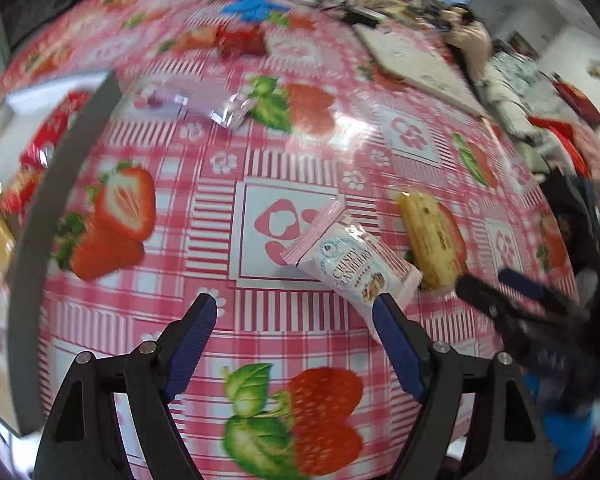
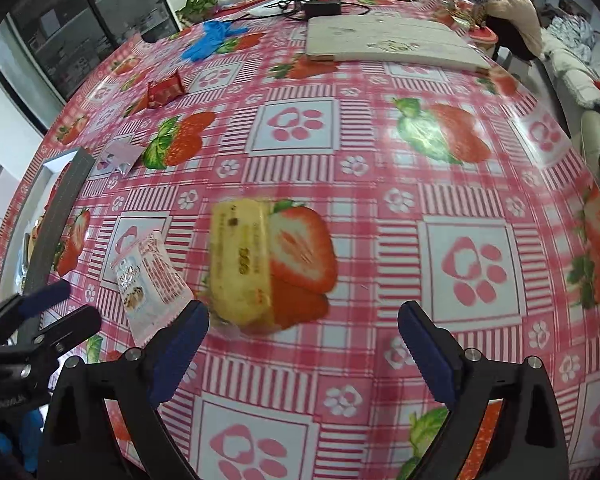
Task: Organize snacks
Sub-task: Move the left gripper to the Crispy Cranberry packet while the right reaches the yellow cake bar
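A white-and-pink cranberry crisp packet [image 1: 352,258] lies on the strawberry tablecloth, its near end at the right fingertip of my open, empty left gripper [image 1: 296,306]. A yellow cake packet [image 1: 432,236] lies just right of it. In the right wrist view the yellow packet [image 2: 240,264] lies just ahead of the left finger of my open, empty right gripper [image 2: 302,316], with the cranberry packet [image 2: 148,276] to its left. A grey-walled box [image 1: 56,200] holding red and tan snacks stands at the left. My right gripper also shows in the left wrist view [image 1: 500,284].
A clear pink wrapper [image 1: 228,110] and a red packet [image 2: 164,90] lie farther back. A blue glove [image 2: 210,40], a flat cardboard sheet [image 2: 388,40] and cables lie at the far side. A person [image 2: 512,8] sits beyond the table.
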### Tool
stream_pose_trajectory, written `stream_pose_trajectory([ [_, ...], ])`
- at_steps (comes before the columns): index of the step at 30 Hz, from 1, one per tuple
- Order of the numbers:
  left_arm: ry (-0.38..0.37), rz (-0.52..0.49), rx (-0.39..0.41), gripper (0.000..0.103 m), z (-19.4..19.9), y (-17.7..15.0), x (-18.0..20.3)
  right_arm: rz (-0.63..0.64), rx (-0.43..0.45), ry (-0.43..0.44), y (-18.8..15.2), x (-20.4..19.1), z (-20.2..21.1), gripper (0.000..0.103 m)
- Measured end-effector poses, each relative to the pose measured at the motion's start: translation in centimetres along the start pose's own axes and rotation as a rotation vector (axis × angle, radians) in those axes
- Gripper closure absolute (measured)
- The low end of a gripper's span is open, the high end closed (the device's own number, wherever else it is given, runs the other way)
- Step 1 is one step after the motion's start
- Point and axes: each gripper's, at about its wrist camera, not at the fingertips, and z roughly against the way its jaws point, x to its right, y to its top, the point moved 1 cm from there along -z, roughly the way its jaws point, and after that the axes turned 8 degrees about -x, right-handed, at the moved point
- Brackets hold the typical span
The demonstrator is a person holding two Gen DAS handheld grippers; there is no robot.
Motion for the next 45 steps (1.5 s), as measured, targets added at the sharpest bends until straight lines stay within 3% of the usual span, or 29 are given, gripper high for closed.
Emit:
stream_pose_trajectory([
  [3, 0.020, 0.106, 0.017, 0.019, -0.2, 0.8, 0.3, -0.026, 0.008, 0.017, -0.4, 1.1, 0.2, 0.007],
  [9, 0.074, 0.202, -0.006, 0.017, -1.1, 1.7, 1.6, -0.053, 0.033, 0.045, -0.9, 2.2, 0.8, 0.007],
  [12, 0.157, 0.165, 0.024, 0.000, -1.9, 1.5, 2.6, -0.070, 0.042, 0.053, -0.8, 2.6, 0.9, 0.007],
  [16, 0.160, 0.027, 0.103, 0.000, -1.8, 1.1, 2.3, -0.078, 0.038, 0.064, -1.0, 2.5, 0.8, 0.007],
  [19, 0.125, -0.100, 0.120, 0.000, -1.9, 1.4, 1.9, -0.061, 0.029, 0.066, -0.8, 1.9, 0.7, 0.007],
  [21, 0.130, -0.129, 0.111, 0.000, -1.5, 1.5, 1.4, -0.047, 0.030, 0.062, -0.5, 1.4, 0.6, 0.007],
  [27, 0.086, -0.095, 0.146, 0.000, 1.2, 0.3, 0.6, -0.004, 0.004, 0.013, 1.1, -0.7, -0.9, 0.007],
  [30, 0.081, -0.013, 0.130, 0.000, 1.1, 0.0, 0.5, 0.005, -0.008, 0.018, 1.7, -1.3, -1.5, 0.006],
  [33, 0.066, 0.056, 0.116, 0.000, 0.6, -0.1, 0.8, 0.085, -0.023, -0.044, 2.6, -2.6, -2.3, 0.006],
  [36, 0.096, 0.099, 0.099, 0.000, 0.0, 0.0, 1.2, 0.145, -0.033, -0.151, 3.0, -2.6, -3.0, 0.001],
  [40, 0.145, 0.151, 0.044, 0.000, -1.8, 0.3, 1.4, 0.071, -0.010, -0.140, 2.9, 0.0, -2.4, 0.001],
  [45, 0.213, 0.093, 0.082, 0.000, -2.6, 0.3, 2.6, 0.110, 0.013, -0.146, 2.0, 0.0, -2.0, 0.001],
])
